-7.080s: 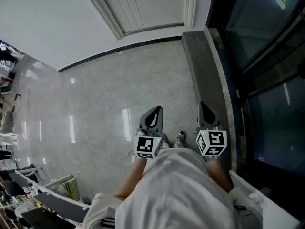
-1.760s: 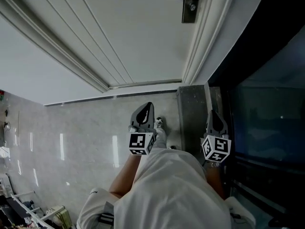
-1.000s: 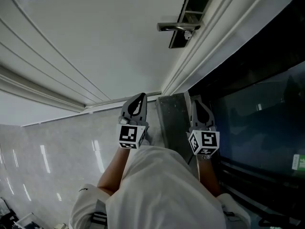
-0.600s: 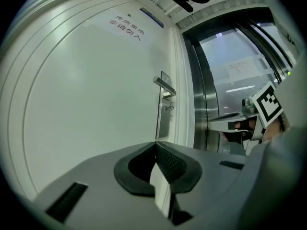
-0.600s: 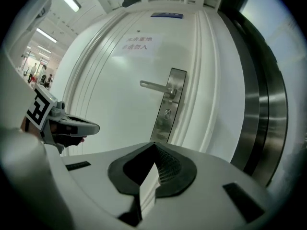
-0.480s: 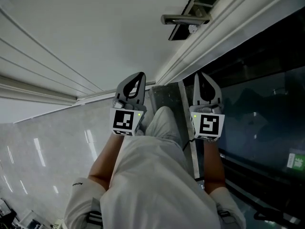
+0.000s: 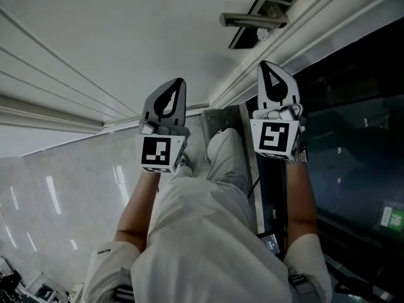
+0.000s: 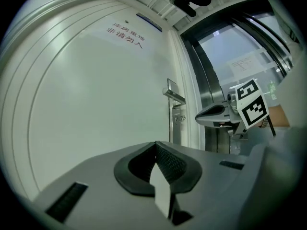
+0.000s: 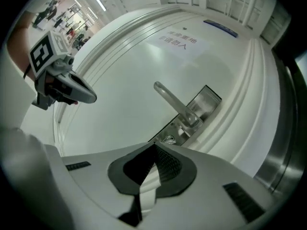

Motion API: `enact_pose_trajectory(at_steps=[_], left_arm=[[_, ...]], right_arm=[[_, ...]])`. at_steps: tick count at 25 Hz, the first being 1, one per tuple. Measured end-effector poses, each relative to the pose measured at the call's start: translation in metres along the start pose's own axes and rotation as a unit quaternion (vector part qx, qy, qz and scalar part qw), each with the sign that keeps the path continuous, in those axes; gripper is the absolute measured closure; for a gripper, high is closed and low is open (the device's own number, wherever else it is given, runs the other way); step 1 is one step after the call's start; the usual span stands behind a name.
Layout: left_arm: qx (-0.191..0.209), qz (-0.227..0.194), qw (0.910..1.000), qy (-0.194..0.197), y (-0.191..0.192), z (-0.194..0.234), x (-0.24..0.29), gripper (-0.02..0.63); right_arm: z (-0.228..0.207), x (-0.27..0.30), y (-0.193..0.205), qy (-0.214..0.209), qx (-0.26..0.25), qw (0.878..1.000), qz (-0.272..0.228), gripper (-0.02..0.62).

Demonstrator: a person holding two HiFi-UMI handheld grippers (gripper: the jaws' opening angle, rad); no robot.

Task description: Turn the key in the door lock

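Note:
A white panelled door (image 7: 126, 36) fills the head view, with a metal lever handle (image 7: 252, 21) on a dark lock plate (image 7: 270, 5) at the top. In the right gripper view the lever handle (image 9: 170, 102) and the lock plate (image 9: 201, 107) are close ahead, and a small key or keyhole part (image 9: 168, 139) shows just beyond the jaw tips. My right gripper (image 7: 264, 65) is shut and empty, just below the handle. To its left my left gripper (image 7: 179, 81) is raised in front of the door panel, jaws shut together and empty. From the left gripper view the handle (image 8: 173, 96) lies ahead right.
White door-frame moulding (image 7: 303, 43) runs beside the lock, with dark glass panels (image 7: 353, 137) to its right. A grey stone threshold (image 7: 218, 118) and glossy floor tiles (image 7: 63, 182) lie below. The person's light trousers (image 7: 208, 226) fill the lower middle. A sign (image 9: 180, 40) is on the door.
Both grippers have risen toward the door handle, the right one more, and it has rolled. Neither has taken hold of anything.

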State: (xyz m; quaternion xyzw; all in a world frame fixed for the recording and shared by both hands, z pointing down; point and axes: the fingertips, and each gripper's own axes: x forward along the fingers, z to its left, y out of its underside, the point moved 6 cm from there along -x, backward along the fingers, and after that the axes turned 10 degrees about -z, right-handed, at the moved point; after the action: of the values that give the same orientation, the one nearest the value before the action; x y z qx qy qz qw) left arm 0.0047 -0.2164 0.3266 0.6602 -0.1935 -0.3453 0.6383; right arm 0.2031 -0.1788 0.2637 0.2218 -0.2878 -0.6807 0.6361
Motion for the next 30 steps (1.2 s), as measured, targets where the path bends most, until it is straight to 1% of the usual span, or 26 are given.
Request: enact_pose_trajectory(at_steps=[2,4,6,7,8,9,12,15,19,22,24,27,30], left_arm=[[0.005,-0.002,1.0000,-0.008,-0.005,0.005,0.003,0.598],[-0.003,0.000,0.9998,-0.018,-0.007,0.011,0.004,0.598],[-0.009,0.004,0.9994,-0.033,-0.008,0.016,0.004,0.598],[-0.005,0.005,0.9992,-0.039,-0.009,0.018,0.004,0.598],[0.003,0.005,0.9991,-0.043,-0.009,0.018,0.004,0.598],[0.011,0.006,0.9990,-0.044,-0.009,0.018,0.005,0.598],[0.024,0.014,0.9991,-0.032,-0.007,0.014,0.010,0.598],[0.016,0.020,0.9994,-0.023,-0.003,0.009,0.017,0.598],[0.006,0.027,0.9995,-0.018,0.000,0.005,0.023,0.598],[0.005,0.026,0.9995,-0.016,0.001,0.003,0.023,0.598],[0.008,0.025,0.9995,-0.015,0.001,0.002,0.022,0.598],[0.006,0.035,0.9992,-0.018,0.008,0.001,0.020,0.598],[0.000,0.043,0.9988,-0.024,0.014,0.001,0.016,0.598]], right_arm=[[-0.004,0.010,-0.003,0.004,-0.044,0.999,0.016,0.603],[-0.008,0.020,-0.003,0.015,-0.093,0.995,0.030,0.603],[-0.011,0.029,-0.001,0.021,-0.128,0.991,0.036,0.603],[-0.012,0.032,0.000,0.020,-0.137,0.990,0.037,0.603],[-0.012,0.035,0.000,0.016,-0.141,0.989,0.037,0.583],[-0.013,0.037,0.001,0.013,-0.145,0.989,0.038,0.546],[-0.016,0.041,0.001,0.017,-0.172,0.984,0.041,0.514],[-0.017,0.047,-0.001,0.019,-0.198,0.979,0.049,0.487],[-0.013,0.058,0.002,0.014,-0.244,0.967,0.069,0.485],[-0.014,0.064,0.006,0.022,-0.258,0.963,0.078,0.486],[-0.015,0.065,0.006,0.032,-0.261,0.962,0.073,0.486],[-0.015,0.068,0.011,0.045,-0.258,0.962,0.071,0.486],[-0.013,0.072,0.019,0.044,-0.243,0.966,0.081,0.486]])
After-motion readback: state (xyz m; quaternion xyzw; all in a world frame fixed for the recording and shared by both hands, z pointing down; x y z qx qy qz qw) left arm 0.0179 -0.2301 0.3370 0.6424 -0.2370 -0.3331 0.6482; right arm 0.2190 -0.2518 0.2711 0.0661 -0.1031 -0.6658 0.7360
